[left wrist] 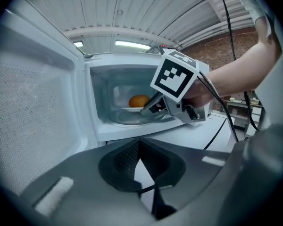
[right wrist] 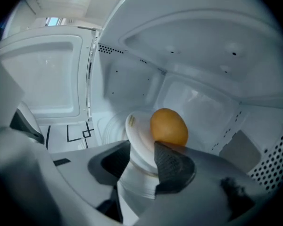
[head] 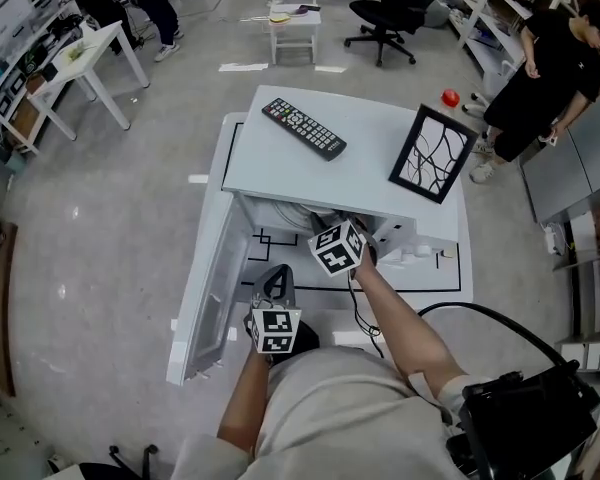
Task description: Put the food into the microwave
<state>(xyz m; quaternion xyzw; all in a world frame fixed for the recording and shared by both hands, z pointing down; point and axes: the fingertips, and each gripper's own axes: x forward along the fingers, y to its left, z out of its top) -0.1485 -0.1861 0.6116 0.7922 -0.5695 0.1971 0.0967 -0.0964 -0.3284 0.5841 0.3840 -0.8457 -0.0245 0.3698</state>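
Head view: a white microwave (head: 310,158) stands on a white table (head: 435,268), its door (head: 208,298) swung open to the left. A remote control (head: 304,128) and a black picture frame (head: 433,154) lie on its top. The right gripper (head: 338,248) reaches into the oven's mouth, its tips hidden under the top. The left gripper (head: 276,286) hangs back in front of the opening.

Left gripper view: the left gripper (left wrist: 139,142) has its jaws closed tip to tip, with nothing between them. Beyond them an orange (left wrist: 138,100) sits on a white plate (left wrist: 127,109) on the glass turntable (left wrist: 125,120) inside the microwave (left wrist: 92,126). The right gripper (left wrist: 148,108) points at the plate's near edge.

Right gripper view: the right gripper (right wrist: 142,149) has its jaws spread wide. The plate's (right wrist: 137,135) near rim lies between them, unclamped. The orange (right wrist: 169,126) rests on the plate, deep in the cavity.
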